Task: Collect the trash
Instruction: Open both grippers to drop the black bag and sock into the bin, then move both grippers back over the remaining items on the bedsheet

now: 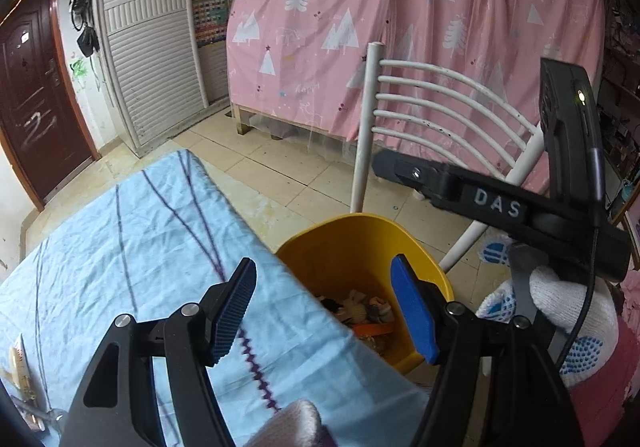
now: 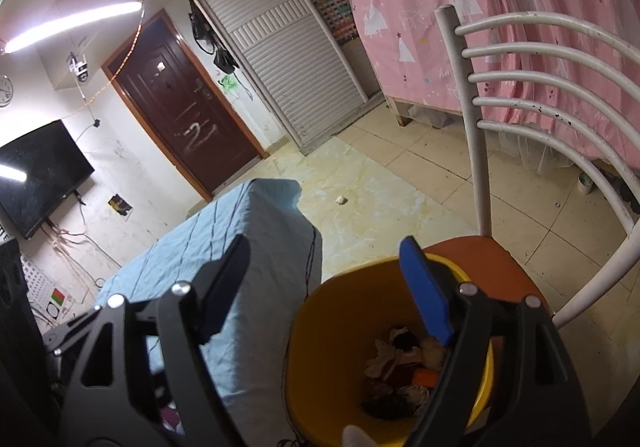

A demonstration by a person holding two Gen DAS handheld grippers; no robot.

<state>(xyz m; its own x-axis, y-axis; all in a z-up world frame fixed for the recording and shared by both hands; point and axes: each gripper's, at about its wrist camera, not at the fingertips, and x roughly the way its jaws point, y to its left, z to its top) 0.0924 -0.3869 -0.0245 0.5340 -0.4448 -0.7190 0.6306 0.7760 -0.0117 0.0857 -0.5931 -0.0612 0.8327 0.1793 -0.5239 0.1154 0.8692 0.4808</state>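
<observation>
— Yellow bin (image 2: 320, 327), where is it?
— On the orange chair seat (image 2: 488, 259), at 3 o'clock of the blue-clothed bench (image 1: 120, 247), trash (image 2: 404, 367) inside.
— Jaws?
— Left gripper (image 1: 324, 311) and right gripper (image 2: 324, 295) both gape, gripping nothing.

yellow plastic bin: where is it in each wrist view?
Left wrist: yellow plastic bin sits lower centre-right, beside the blue cloth-covered table, trash inside.
Right wrist: the bin is bottom centre-right, seen from above, standing on the orange chair seat.
Shared landmark: white metal chair back behind the bin.

"DAS" on the right gripper (image 1: 496, 203)
</observation>
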